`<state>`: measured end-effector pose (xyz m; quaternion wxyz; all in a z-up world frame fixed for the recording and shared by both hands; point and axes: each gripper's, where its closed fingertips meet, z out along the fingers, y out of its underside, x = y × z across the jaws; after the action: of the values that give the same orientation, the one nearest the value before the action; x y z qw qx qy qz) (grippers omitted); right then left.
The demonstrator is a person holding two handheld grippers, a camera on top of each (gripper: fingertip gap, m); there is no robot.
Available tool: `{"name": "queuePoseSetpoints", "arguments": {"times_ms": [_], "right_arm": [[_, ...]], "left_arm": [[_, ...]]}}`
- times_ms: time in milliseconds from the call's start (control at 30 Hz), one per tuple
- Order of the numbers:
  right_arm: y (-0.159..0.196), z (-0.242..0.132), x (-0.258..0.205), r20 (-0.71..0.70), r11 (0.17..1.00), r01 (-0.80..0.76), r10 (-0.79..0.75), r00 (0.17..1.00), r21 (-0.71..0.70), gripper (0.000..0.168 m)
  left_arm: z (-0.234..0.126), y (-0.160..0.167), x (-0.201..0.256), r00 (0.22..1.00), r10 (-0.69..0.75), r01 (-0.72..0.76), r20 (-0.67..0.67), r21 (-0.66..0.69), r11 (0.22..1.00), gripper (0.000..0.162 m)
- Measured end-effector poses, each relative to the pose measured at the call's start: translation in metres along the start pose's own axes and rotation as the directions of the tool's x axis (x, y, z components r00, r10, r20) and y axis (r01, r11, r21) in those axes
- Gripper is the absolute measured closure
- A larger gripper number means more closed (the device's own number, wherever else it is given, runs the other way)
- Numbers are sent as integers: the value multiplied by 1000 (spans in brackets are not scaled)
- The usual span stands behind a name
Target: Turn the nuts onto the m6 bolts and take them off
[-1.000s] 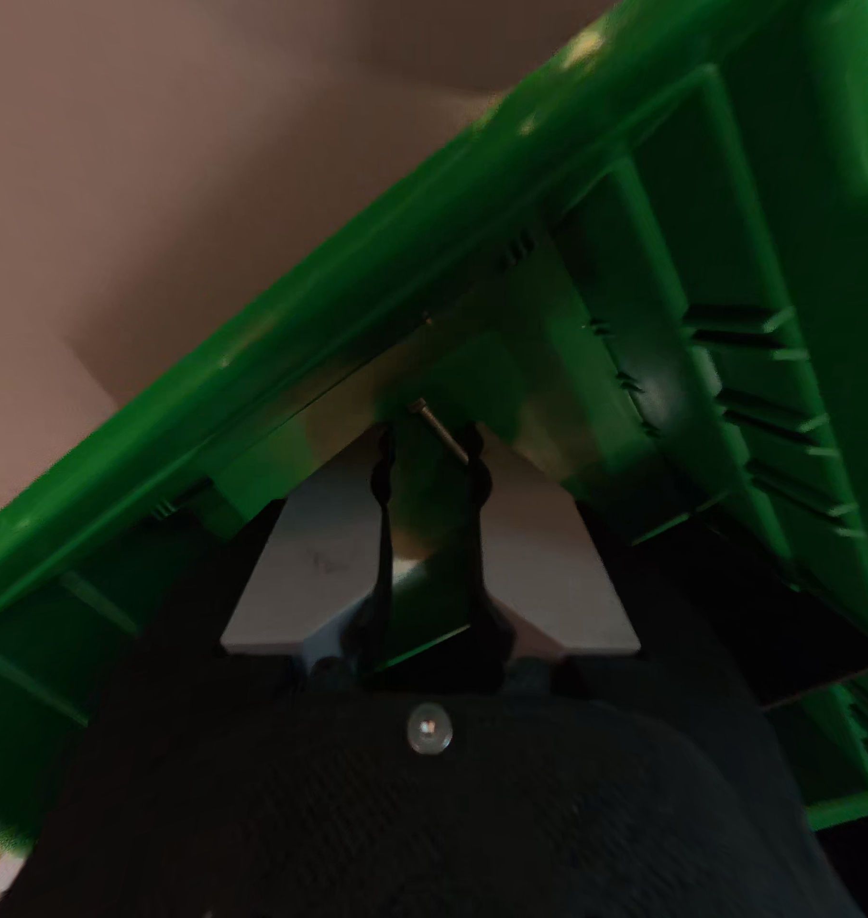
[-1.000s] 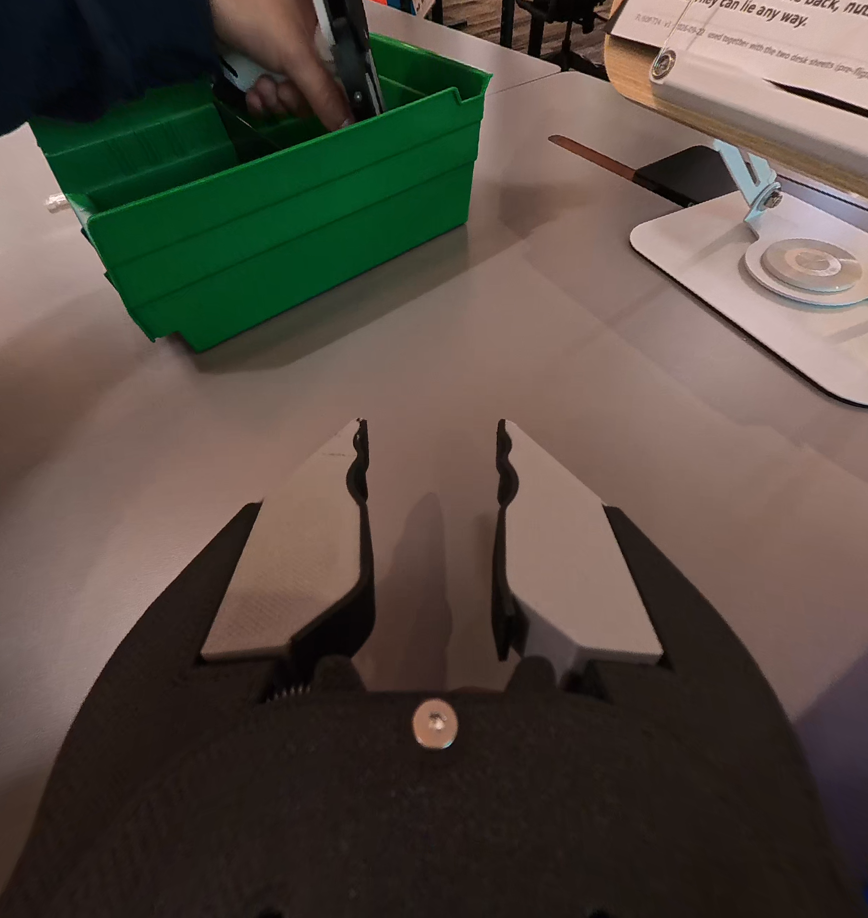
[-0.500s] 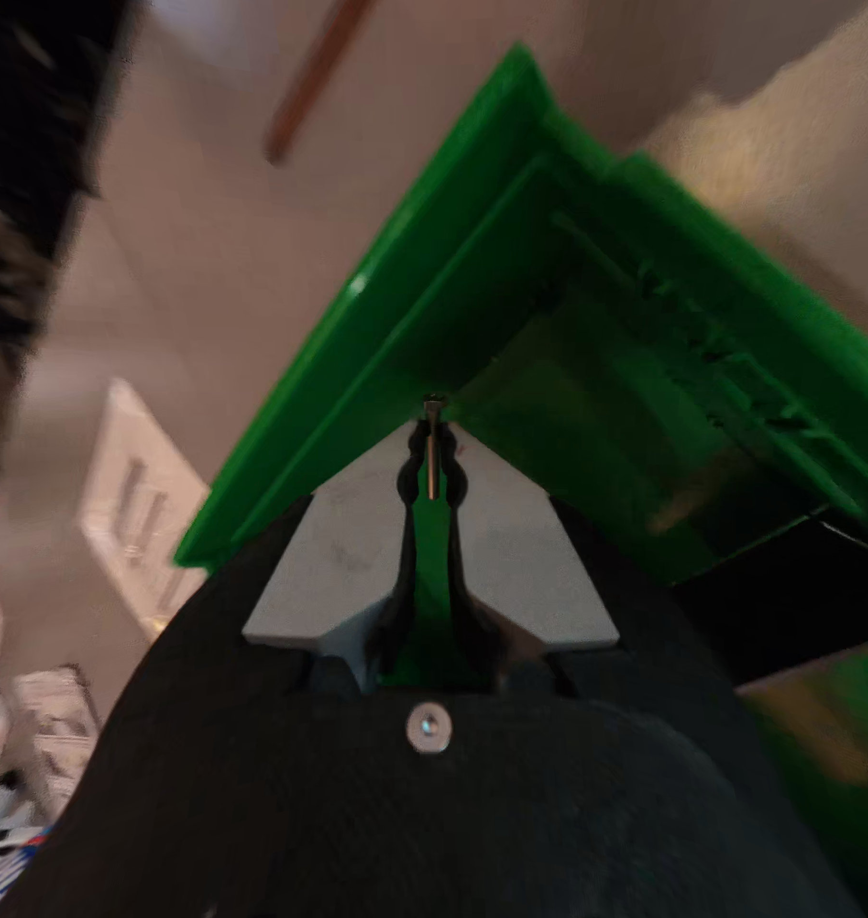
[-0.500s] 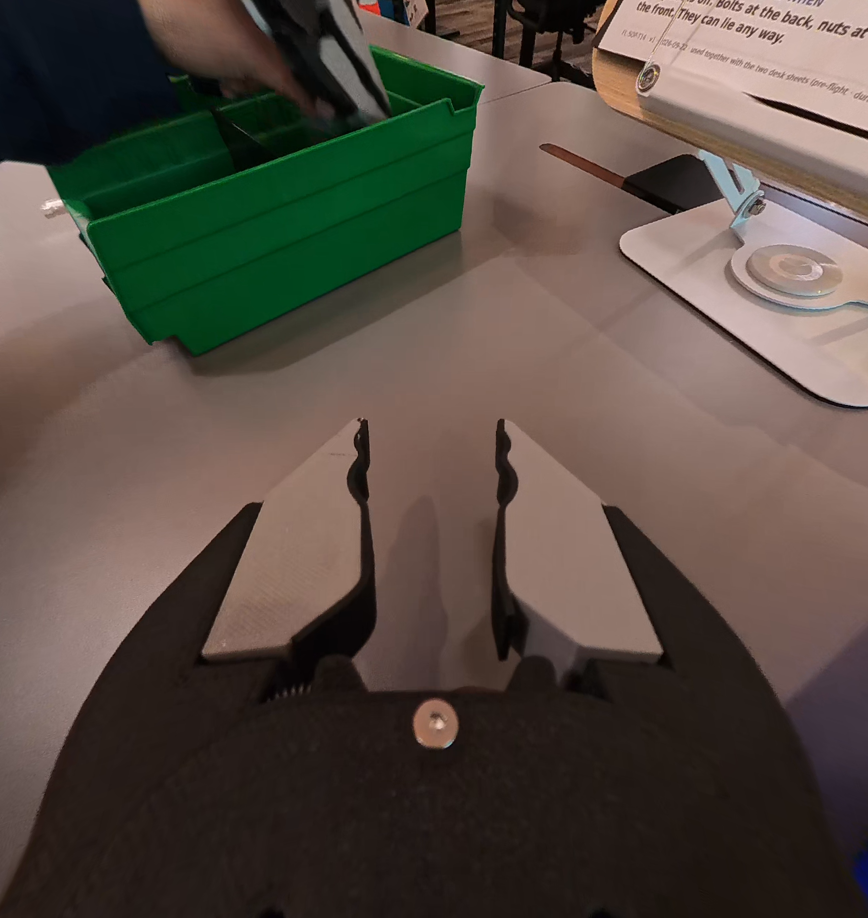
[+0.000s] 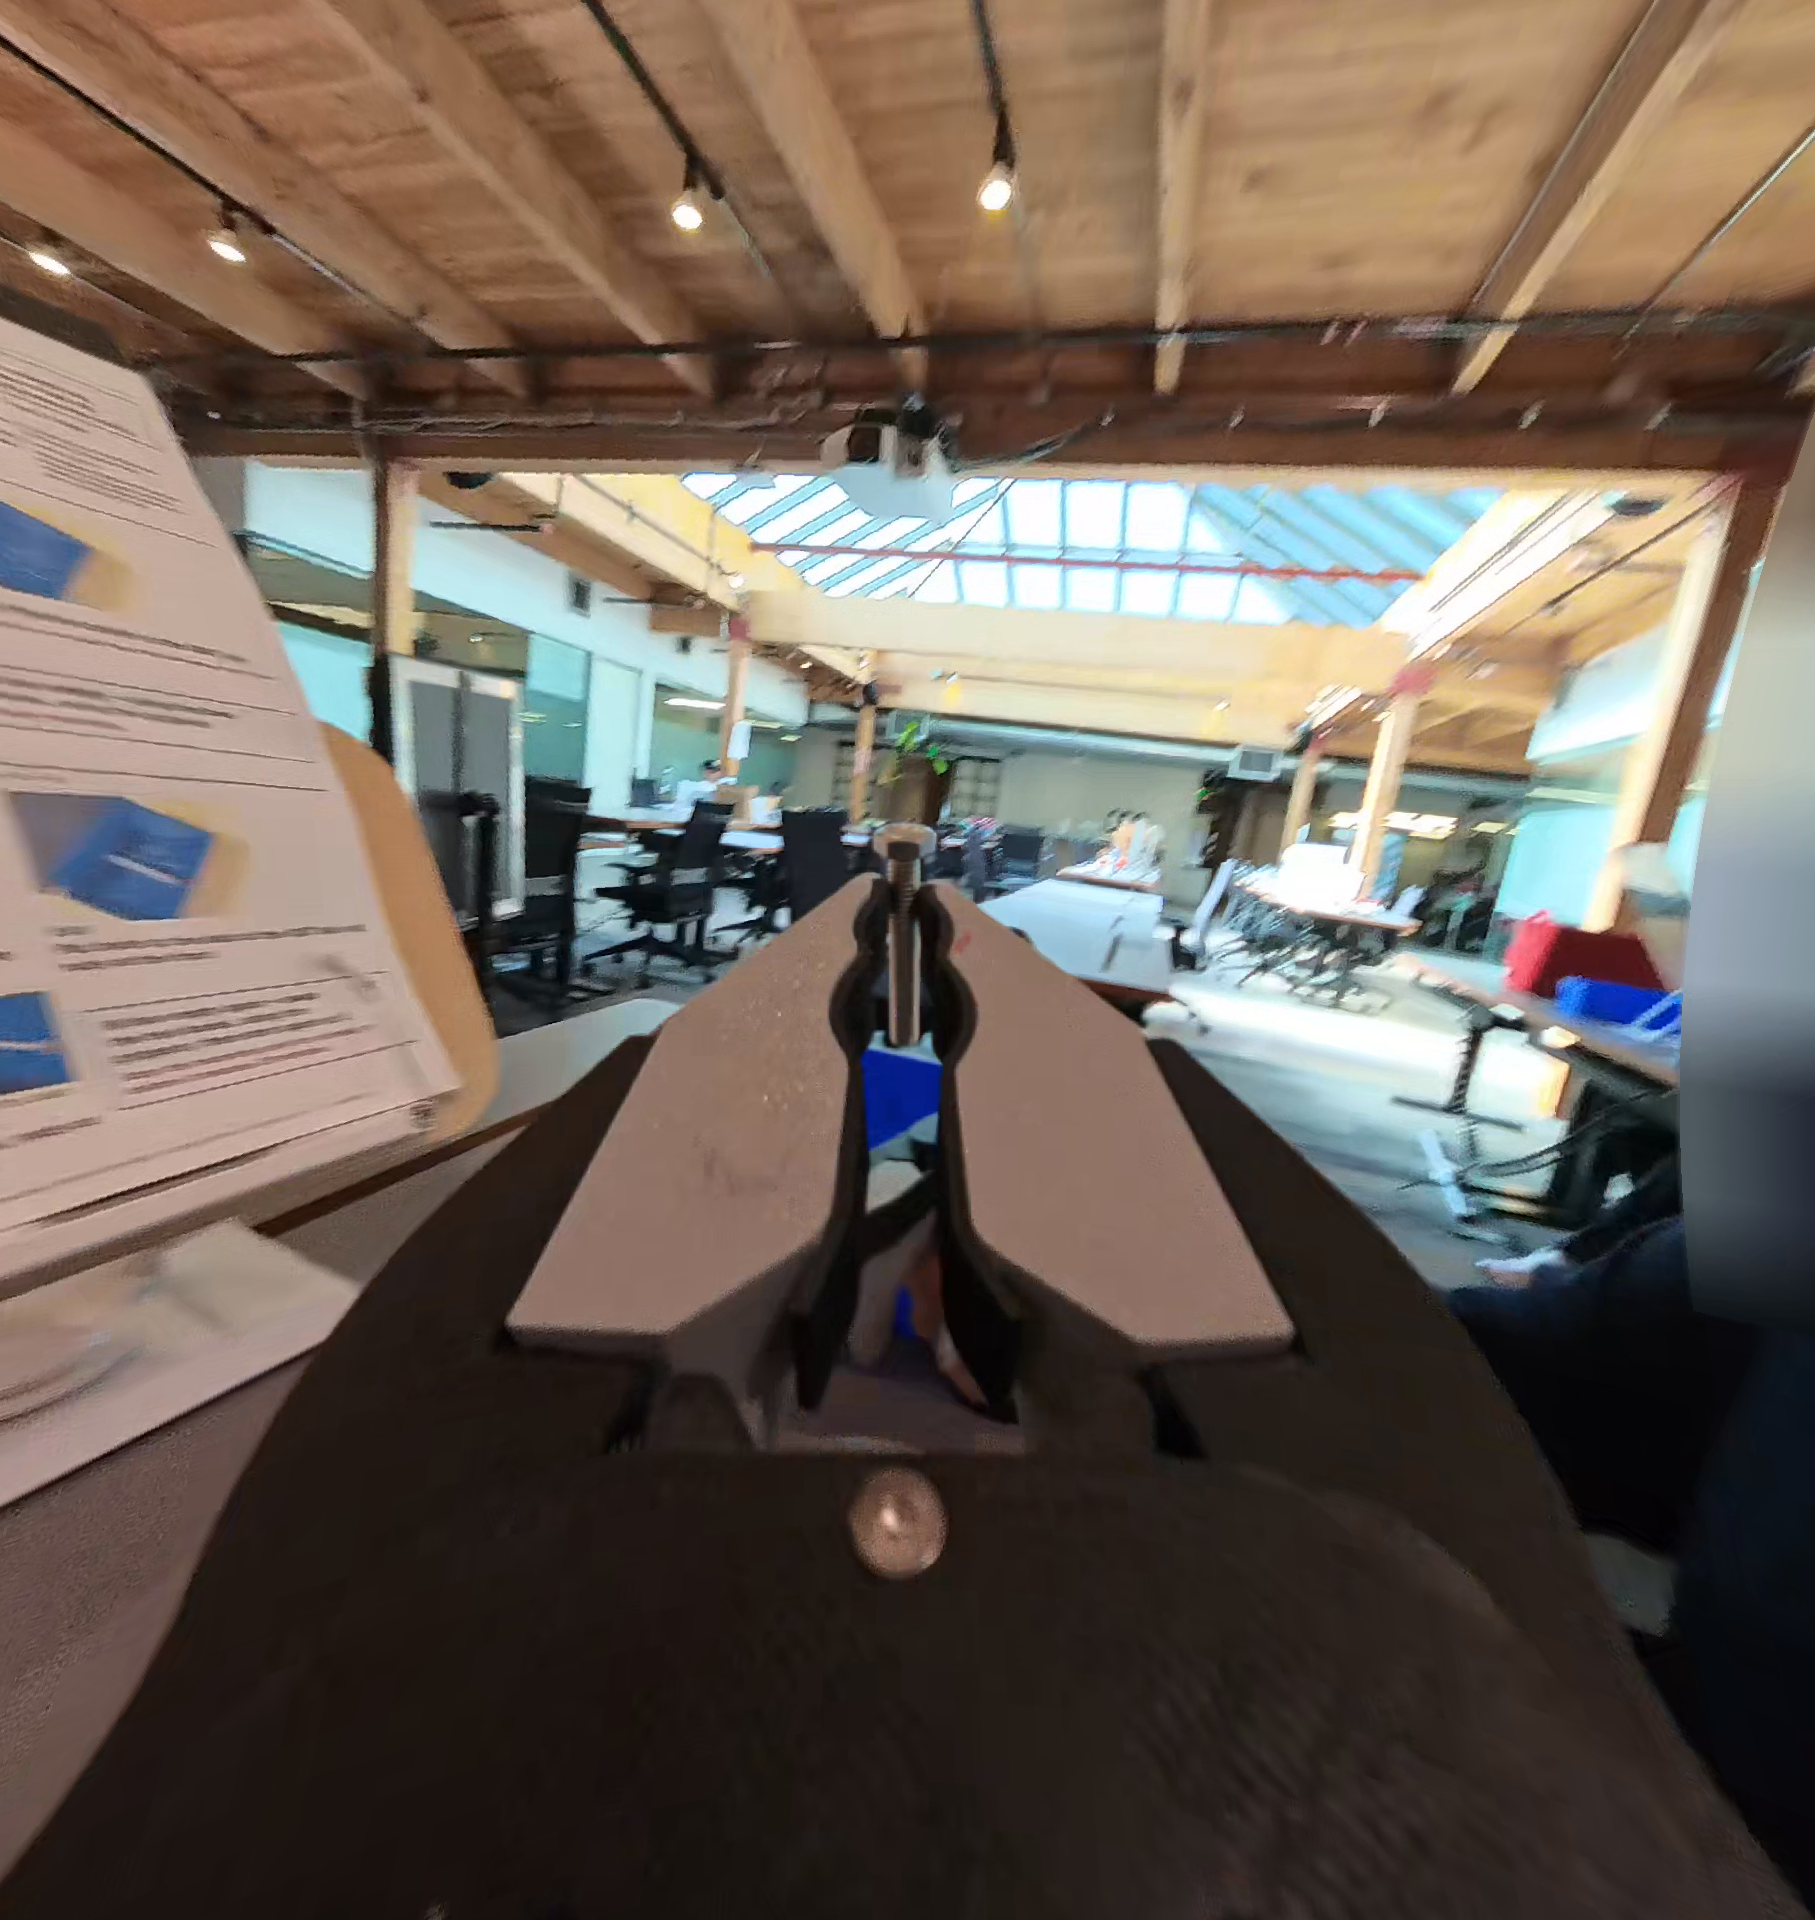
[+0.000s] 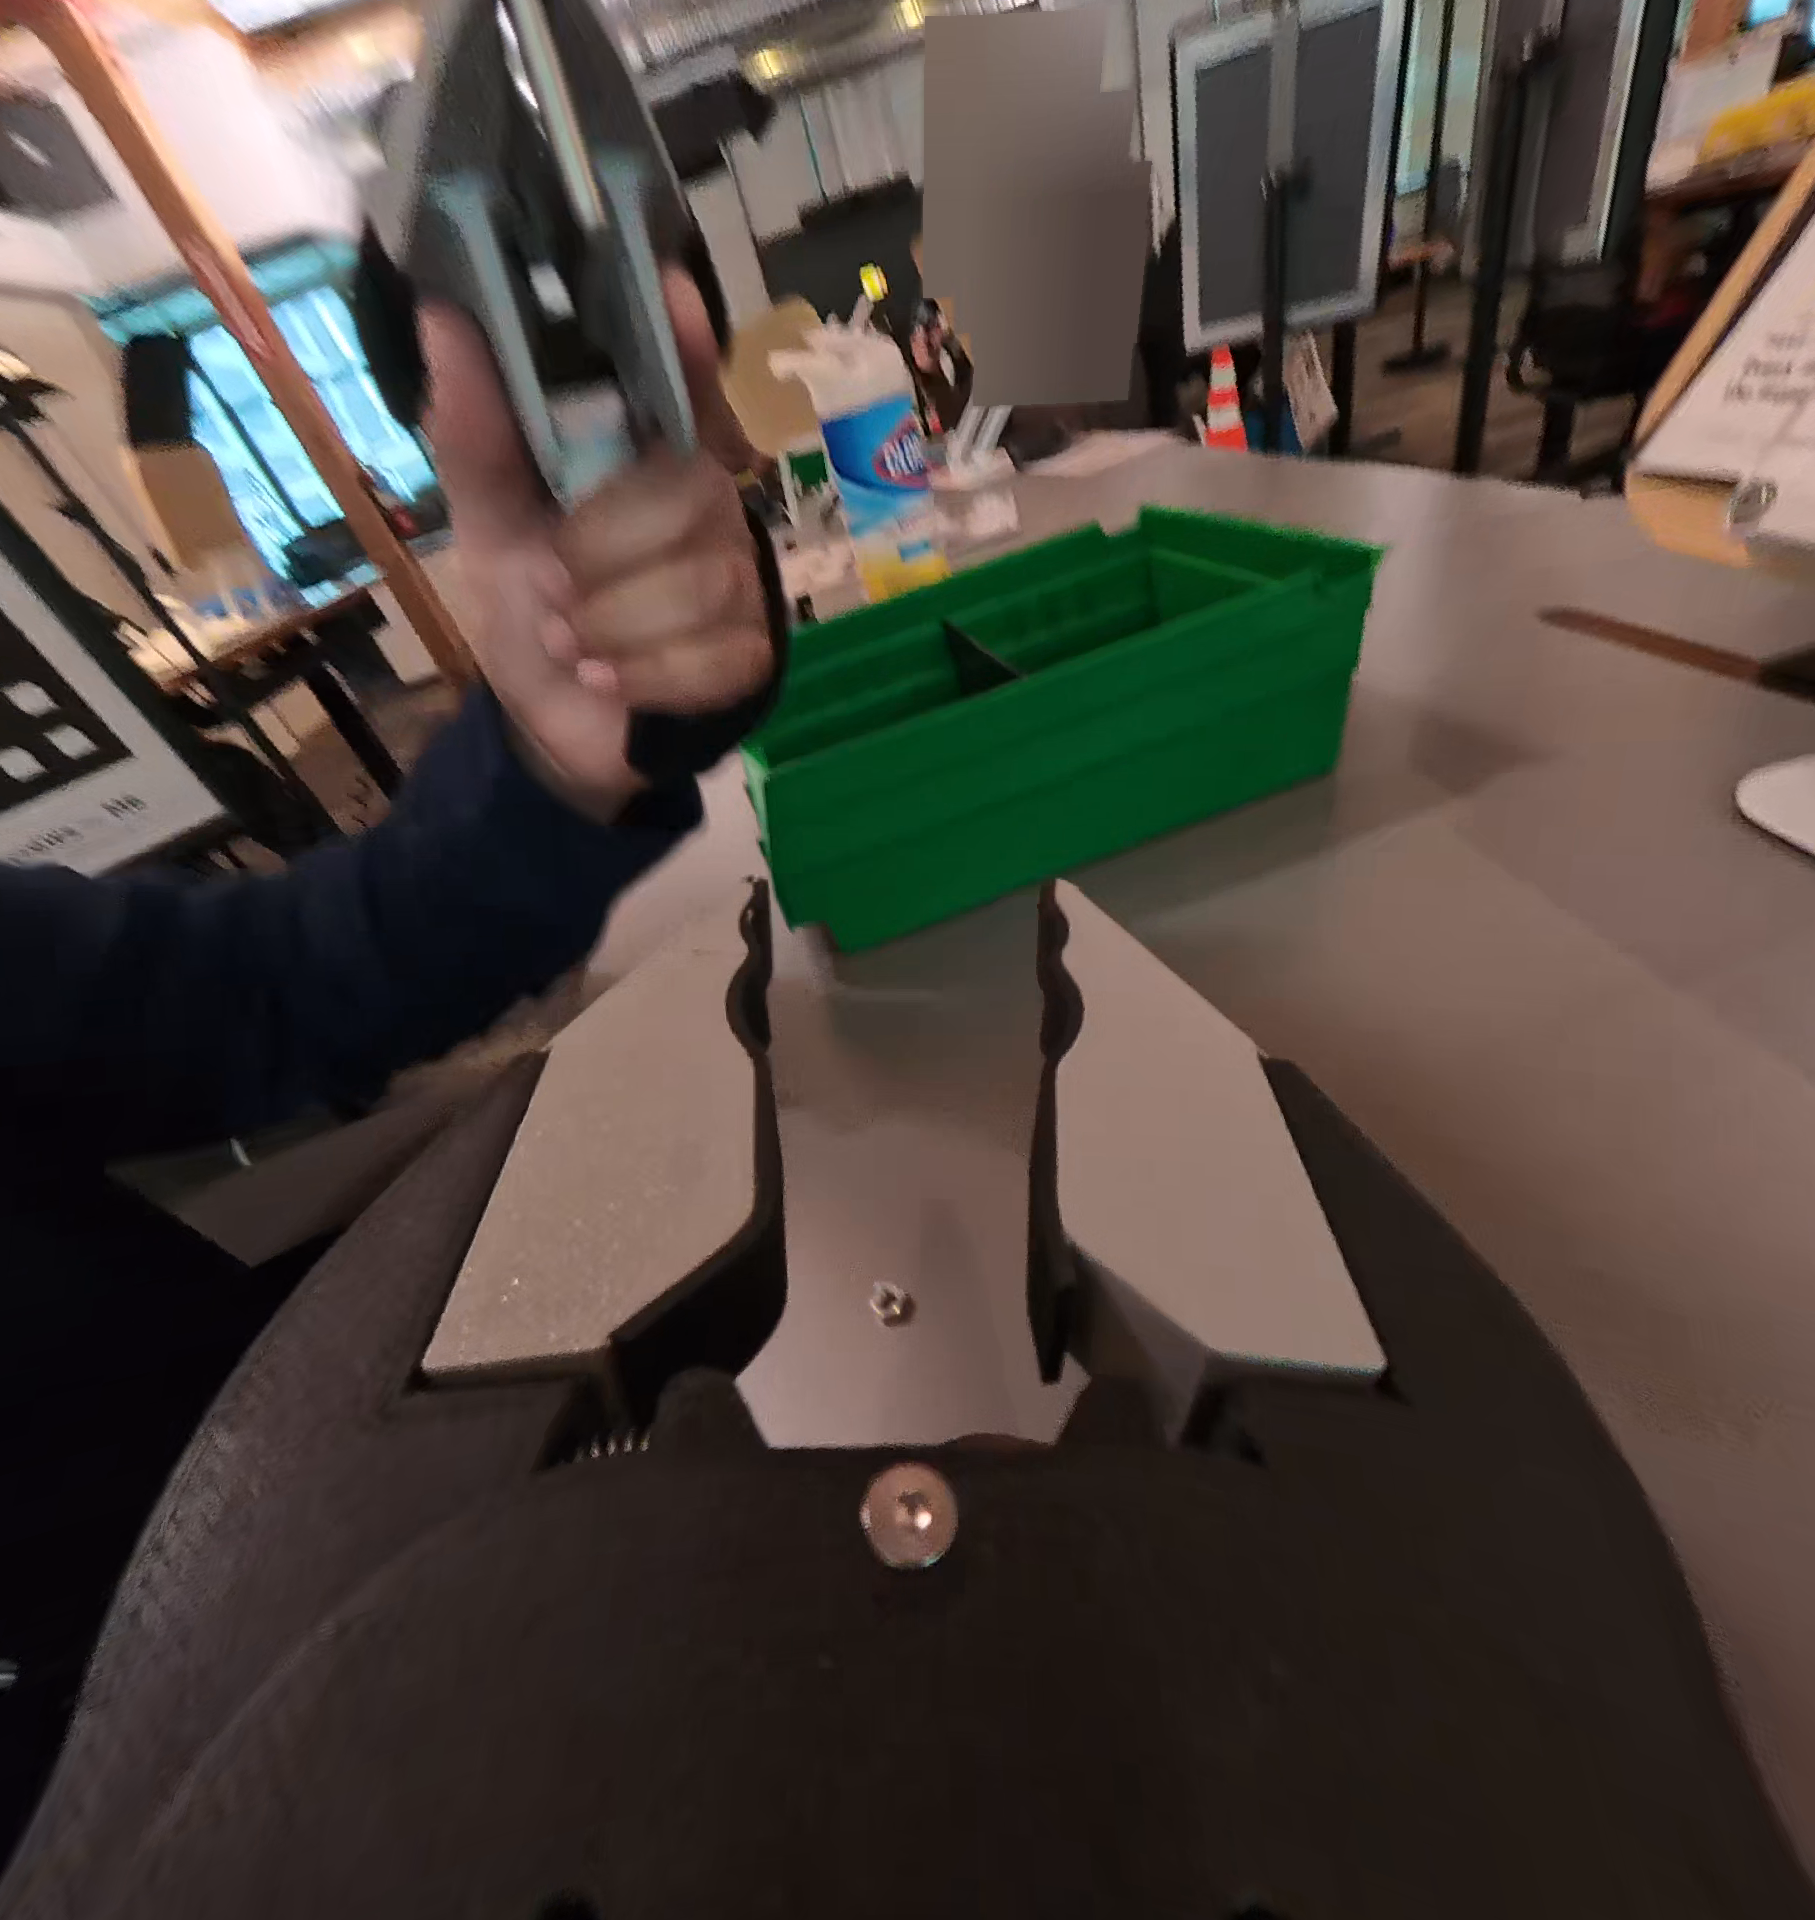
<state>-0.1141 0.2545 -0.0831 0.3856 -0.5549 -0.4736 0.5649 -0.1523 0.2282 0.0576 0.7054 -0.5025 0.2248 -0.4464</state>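
Note:
My left gripper [image 5: 905, 902] is shut on a silver bolt [image 5: 903, 940]. The bolt stands along the fingers with its hex head past the tips, raised high and pointing out into the room. In the right wrist view a hand [image 6: 612, 613] holds that left gripper upright at the upper left. My right gripper [image 6: 898, 914] is open and empty, low over the grey table [image 6: 1454, 1039]. A small silver nut [image 6: 891, 1301] lies on the table between its fingers, near their base. The green divided bin [image 6: 1048, 727] stands just beyond the fingertips.
A clipboard stand with printed sheets [image 5: 134, 790] is at the left of the left wrist view, and its white base [image 6: 1807, 810] shows at the right edge of the right wrist view. A wipes canister [image 6: 882, 478] stands behind the bin. Office desks and chairs lie far beyond. My hands' fingertips stand some 15 centimeters from each other.
My left gripper closed on a bolt in the bin, lifted it out and swung up to point into the room. My right gripper moved toward the bin, and a nut now lies between its fingers.

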Motion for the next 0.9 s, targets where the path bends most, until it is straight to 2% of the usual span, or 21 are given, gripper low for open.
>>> {"name": "queuePoseSetpoints", "arguments": {"times_ms": [100, 267, 500, 567, 633, 800, 900], "right_arm": [[-27, -15, -17, 95, 991, -10, -3, 995, 135, 128], [-50, -32, -33, 175, 965, -30, -16, 985, 259, 131], [-48, -26, -36, 203, 967, -65, 15, 979, 245, 140], [-48, -26, -40, 221, 967, -60, 4, 975, 248, 156], [-48, -27, -38, 204, 966, -48, -4, 979, 254, 165], [-44, -28, -32, 173, 974, -36, -3, 985, 224, 166], [-36, -26, -26, 152, 986, -31, 6, 988, 165, 166]], "left_arm": [[16, 16, 14, 988, -114, 119, -105, 40, 992, 159], [39, 50, 23, 966, -177, 185, -190, 24, 983, 159], [44, 79, 19, 941, -256, 260, -221, -12, 965, 159], [43, 83, 19, 941, -262, 264, -216, -23, 964, 159], [44, 84, 19, 947, -241, 240, -211, -32, 970, 159], [38, 90, 15, 961, -213, 204, -177, -70, 977, 159], [34, 98, 11, 964, -213, 190, -161, -147, 971, 159]]}}
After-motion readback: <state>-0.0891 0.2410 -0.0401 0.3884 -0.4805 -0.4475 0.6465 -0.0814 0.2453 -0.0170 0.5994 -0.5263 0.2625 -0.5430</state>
